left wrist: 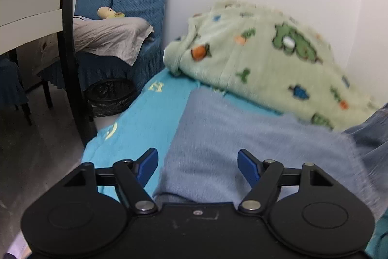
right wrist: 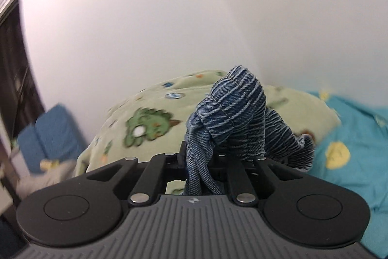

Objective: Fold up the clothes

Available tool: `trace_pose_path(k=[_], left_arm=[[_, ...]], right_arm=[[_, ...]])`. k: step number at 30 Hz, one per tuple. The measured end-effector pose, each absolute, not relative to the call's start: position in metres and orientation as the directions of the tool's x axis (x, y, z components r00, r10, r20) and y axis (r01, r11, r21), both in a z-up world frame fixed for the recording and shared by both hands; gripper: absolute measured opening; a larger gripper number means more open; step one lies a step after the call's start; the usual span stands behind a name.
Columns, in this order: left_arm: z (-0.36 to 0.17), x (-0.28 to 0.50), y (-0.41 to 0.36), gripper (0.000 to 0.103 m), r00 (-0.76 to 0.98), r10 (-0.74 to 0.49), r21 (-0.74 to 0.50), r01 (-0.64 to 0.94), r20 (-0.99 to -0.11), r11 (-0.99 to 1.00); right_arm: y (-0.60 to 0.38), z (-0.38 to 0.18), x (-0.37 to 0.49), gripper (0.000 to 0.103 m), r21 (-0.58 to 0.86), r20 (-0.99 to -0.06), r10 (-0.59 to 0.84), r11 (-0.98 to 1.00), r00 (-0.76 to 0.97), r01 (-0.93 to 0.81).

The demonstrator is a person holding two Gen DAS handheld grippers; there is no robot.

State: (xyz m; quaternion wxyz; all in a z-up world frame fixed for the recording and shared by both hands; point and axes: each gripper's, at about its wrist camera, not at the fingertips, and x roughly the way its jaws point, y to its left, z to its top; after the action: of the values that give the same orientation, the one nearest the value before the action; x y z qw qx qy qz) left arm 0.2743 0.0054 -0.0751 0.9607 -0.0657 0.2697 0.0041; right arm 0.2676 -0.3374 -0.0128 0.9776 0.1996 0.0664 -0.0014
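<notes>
Denim garment (right wrist: 232, 118) bunched, unfolded, clamped in our right hand-held gripper (right wrist: 206, 162) | left hand-held gripper (left wrist: 197, 163) wide, empty over blue fleece (left wrist: 242, 137) | folding barely begun

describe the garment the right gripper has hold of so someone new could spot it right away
Start at the bed with the turquoise sheet against the white wall. In front of the pale green dinosaur-print blanket, the right gripper is shut on a bunched striped denim garment held up off the bed. It alone is dark blue with thin pale stripes; the fuzzy fabric under the left gripper is plain.
</notes>
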Motion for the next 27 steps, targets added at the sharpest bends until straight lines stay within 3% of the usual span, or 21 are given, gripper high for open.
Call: trace_pose_path(k=[9, 13, 16, 18, 24, 27], left_arm=[[-0.016, 0.244, 0.091, 0.07, 0.924, -0.092, -0.39, -0.065, -0.371, 0.918], [-0.019, 0.25, 0.115, 0.07, 0.916, -0.091, -0.428, -0.094, -0.391, 0.899], [-0.033, 0.261, 0.131, 0.07, 0.892, -0.142, -0.505, -0.107, -0.429, 0.857], [-0.039, 0.267, 0.134, 0.07, 0.874, -0.184, -0.53, -0.096, -0.45, 0.842], [-0.037, 0.266, 0.134, 0.07, 0.879, -0.244, -0.591, -0.051, -0.409, 0.805], [-0.032, 0.263, 0.133, 0.071, 0.891, -0.229, -0.576, -0.044, -0.391, 0.816]], right_arm=[[-0.176, 0.012, 0.265, 0.011, -0.002, -0.113, 0.204, 0.979, 0.972, -0.206], [-0.102, -0.024, 0.257, 0.011, -0.183, -0.18, 0.341, 0.91, 0.923, -0.372], [-0.061, -0.065, 0.259, 0.01, -0.205, -0.309, 0.381, 0.868, 0.872, -0.452], [-0.039, -0.092, 0.258, 0.011, -0.245, -0.398, 0.283, 0.884, 0.873, -0.399], [-0.027, -0.074, 0.255, 0.011, -0.301, -0.356, 0.268, 0.874, 0.895, -0.382], [-0.028, -0.061, 0.258, 0.012, -0.22, -0.358, 0.31, 0.889, 0.881, -0.402]])
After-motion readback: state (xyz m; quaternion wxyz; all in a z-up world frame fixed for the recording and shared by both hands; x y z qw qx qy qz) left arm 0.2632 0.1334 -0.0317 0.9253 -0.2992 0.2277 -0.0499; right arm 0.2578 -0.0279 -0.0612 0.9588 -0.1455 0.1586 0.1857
